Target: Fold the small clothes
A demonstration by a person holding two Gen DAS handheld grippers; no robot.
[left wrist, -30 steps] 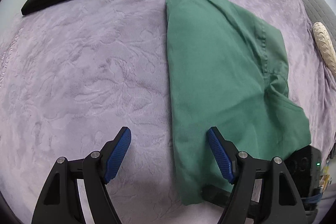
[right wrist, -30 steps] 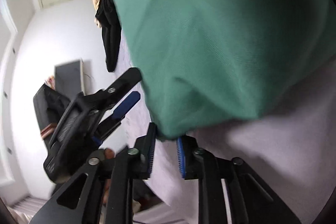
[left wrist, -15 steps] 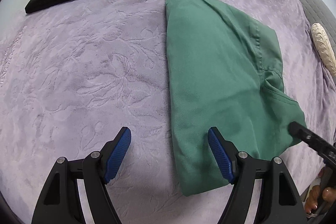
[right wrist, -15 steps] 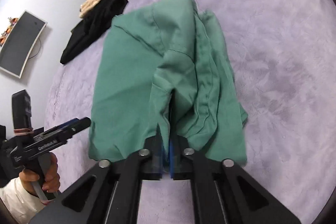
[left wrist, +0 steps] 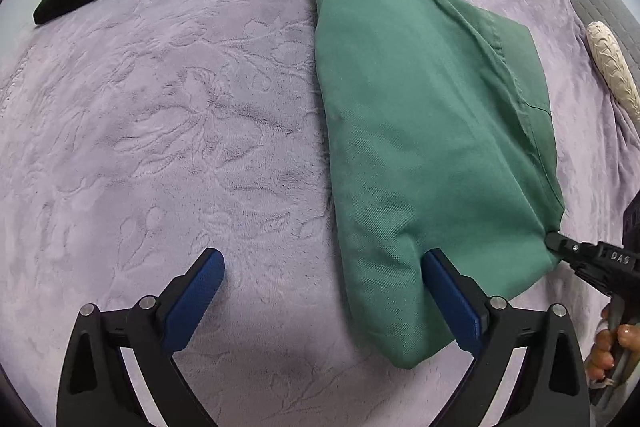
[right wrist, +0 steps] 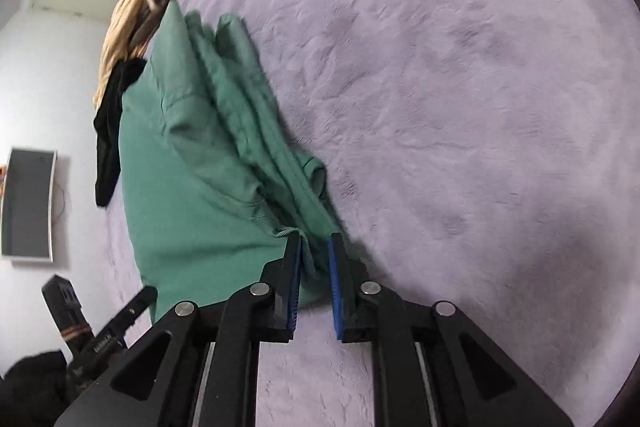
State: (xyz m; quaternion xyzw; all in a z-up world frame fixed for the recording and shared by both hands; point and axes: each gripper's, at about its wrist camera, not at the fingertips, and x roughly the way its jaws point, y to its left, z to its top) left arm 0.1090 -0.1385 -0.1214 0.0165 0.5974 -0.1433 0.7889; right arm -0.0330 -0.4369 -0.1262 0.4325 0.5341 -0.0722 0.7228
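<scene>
So the right tool (right wrist: 314, 273) is letting go now, jaws just opening with the folded green cotton garment's (left wrist: 420, 131) corner loose between them, lying on the lilac plush bed (left wrist: 180, 115). Left tool (left wrist: 320, 291) is spreading wide, empty. Fold's basically landing.

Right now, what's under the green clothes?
The fuzzy purple blanket lies around and under the green clothes. Whether anything else hides beneath them cannot be seen; the cloth covers it.

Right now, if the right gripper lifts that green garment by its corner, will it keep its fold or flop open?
Likely flop: the green garment is soft cloth, already draping in loose pleats beside the right gripper. It probably weighs little, since it lies thin on the purple blanket. The plush blanket may drag on it.
</scene>
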